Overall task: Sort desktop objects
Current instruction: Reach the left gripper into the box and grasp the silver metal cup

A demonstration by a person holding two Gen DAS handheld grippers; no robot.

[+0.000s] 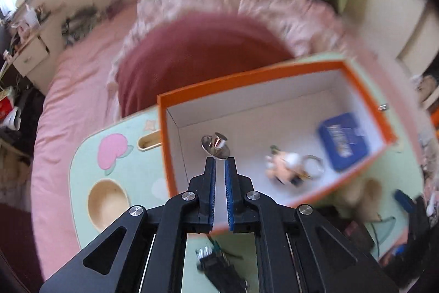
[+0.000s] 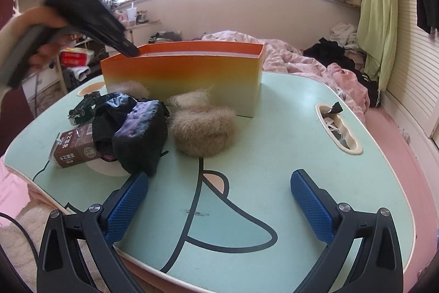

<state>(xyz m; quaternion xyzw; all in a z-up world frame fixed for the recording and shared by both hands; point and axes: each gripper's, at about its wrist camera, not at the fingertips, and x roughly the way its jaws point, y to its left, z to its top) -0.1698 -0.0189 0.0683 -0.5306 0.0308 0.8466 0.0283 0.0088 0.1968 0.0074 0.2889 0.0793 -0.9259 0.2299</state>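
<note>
My left gripper point(image 1: 219, 159) hangs over the left end of the orange box point(image 1: 247, 78), shut on a small shiny metal piece point(image 1: 215, 146) pinched at its tips. Inside the box lie a toy keychain point(image 1: 288, 166) and a blue tin point(image 1: 343, 142), both blurred. In the right wrist view the left gripper point(image 2: 129, 50), held by a hand point(image 2: 41, 15), points down over the orange box's point(image 2: 181, 73) left rim. My right gripper point(image 2: 218, 177) stands open low over the mint-green table point(image 2: 274, 128), nothing between its fingers.
In front of the box sit beige fur balls point(image 2: 203, 129), a black pouch point(image 2: 140, 133), a brown carton point(image 2: 74, 150) and a green toy car point(image 2: 82, 106). A slot point(image 2: 337, 128) at the table's right holds wrappers. A pink bed surrounds the table.
</note>
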